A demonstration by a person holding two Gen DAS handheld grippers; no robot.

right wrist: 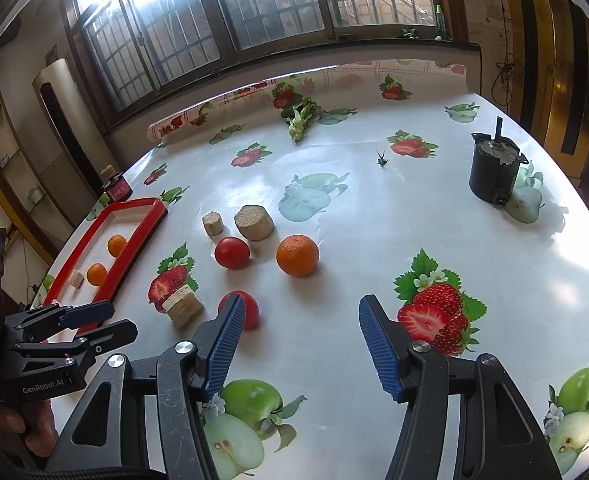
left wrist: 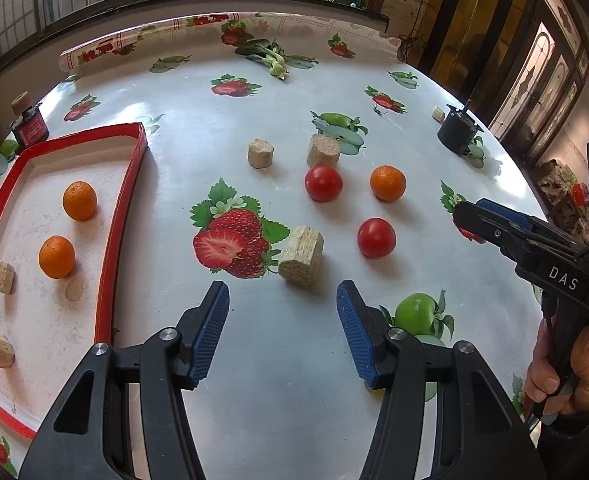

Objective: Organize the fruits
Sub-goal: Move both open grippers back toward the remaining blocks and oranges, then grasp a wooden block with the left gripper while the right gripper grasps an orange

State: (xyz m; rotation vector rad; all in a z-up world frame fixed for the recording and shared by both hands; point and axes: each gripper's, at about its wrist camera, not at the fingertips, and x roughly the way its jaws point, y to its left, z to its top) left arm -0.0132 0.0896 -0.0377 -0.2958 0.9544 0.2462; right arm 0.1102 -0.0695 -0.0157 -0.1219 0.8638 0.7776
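A red-rimmed tray point(left wrist: 138, 152) at the left holds two oranges point(left wrist: 79, 200) point(left wrist: 56, 256) and cork-like blocks point(left wrist: 3, 277). On the table lie one orange point(left wrist: 387, 183) point(right wrist: 297, 255) and two tomatoes point(left wrist: 323, 183) point(left wrist: 376, 237), also in the right wrist view point(right wrist: 232, 252) point(right wrist: 250, 310). My left gripper point(left wrist: 282, 304) is open and empty, just in front of a cork block point(left wrist: 301, 255). My right gripper point(right wrist: 298, 320) is open and empty, in front of the orange, its left finger beside the near tomato.
Two more cork blocks point(left wrist: 261, 153) point(left wrist: 323, 150) lie behind the tomatoes. A black motor point(right wrist: 494, 174) stands at the right, a small red can point(left wrist: 30, 130) behind the tray, a green vegetable point(right wrist: 300, 118) at the far edge. The tablecloth has printed fruit.
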